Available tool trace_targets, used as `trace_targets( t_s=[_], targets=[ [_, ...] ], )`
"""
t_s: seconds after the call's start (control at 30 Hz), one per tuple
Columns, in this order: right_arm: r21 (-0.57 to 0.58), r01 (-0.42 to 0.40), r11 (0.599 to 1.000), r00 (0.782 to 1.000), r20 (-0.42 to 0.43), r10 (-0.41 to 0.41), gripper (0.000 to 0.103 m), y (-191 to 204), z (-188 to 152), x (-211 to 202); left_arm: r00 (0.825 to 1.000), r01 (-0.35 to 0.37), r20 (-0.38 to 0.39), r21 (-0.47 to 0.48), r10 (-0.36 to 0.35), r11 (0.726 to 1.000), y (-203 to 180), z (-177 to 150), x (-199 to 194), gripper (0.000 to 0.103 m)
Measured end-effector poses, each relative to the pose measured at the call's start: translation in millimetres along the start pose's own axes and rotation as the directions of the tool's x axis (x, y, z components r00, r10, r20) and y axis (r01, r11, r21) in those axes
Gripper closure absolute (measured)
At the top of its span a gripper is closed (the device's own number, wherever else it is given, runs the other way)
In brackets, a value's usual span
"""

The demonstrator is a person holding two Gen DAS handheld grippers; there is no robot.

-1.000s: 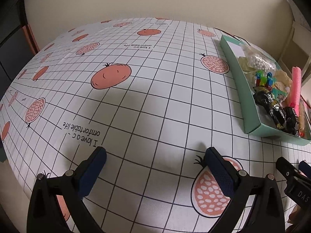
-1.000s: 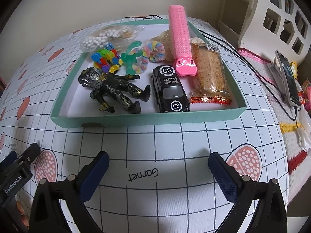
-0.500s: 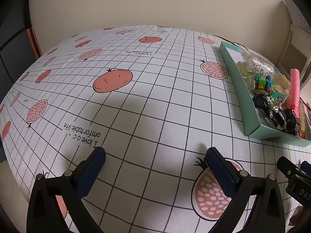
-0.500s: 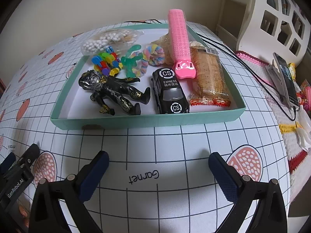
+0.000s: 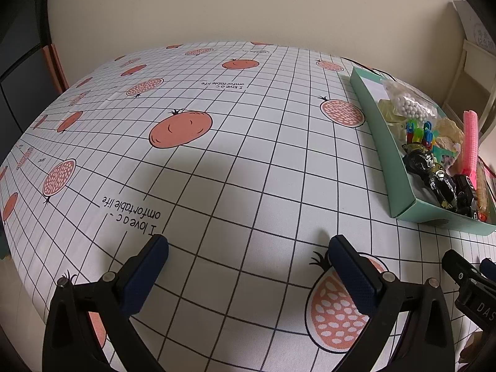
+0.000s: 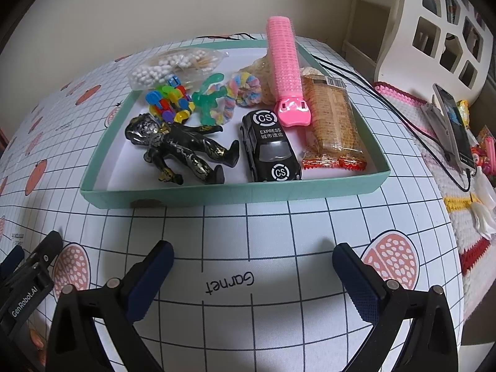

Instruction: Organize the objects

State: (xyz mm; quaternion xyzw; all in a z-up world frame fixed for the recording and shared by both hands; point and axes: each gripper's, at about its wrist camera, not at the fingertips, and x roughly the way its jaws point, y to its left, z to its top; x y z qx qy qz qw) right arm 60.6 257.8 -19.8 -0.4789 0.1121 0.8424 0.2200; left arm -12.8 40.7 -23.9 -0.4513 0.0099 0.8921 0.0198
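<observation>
Inside the green tray [image 6: 235, 190] the toy car [image 6: 271, 152] and black figure [image 6: 183, 148] are lying crowded together; right tongs [image 6: 252, 262] and left tongs [image 5: 248, 248] are hovering wide open, empty, risking snagging neighbours.

Our left wrist view sits low over the tablecloth [image 5: 235, 155], facing the far wall, with the green tray [image 5: 384, 142] off at its right edge. Our right wrist view faces that tray [image 6: 217, 192] head-on, close, slightly above. Both share tray and cloth [image 6: 279, 232]; each catches the other gripper's tip.
</observation>
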Motion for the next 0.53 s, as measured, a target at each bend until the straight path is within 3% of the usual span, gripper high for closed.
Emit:
trace_targets(
  t_s=[0.53],
  targets=[
    [0.002, 0.002, 1.0, 1.0, 0.005, -0.002, 0.0, 0.0, 0.0, 0.4, 1.0, -0.006, 0.003, -0.008, 0.006, 1.0, 0.4, -1.2, -1.9, 0.0]
  ],
)
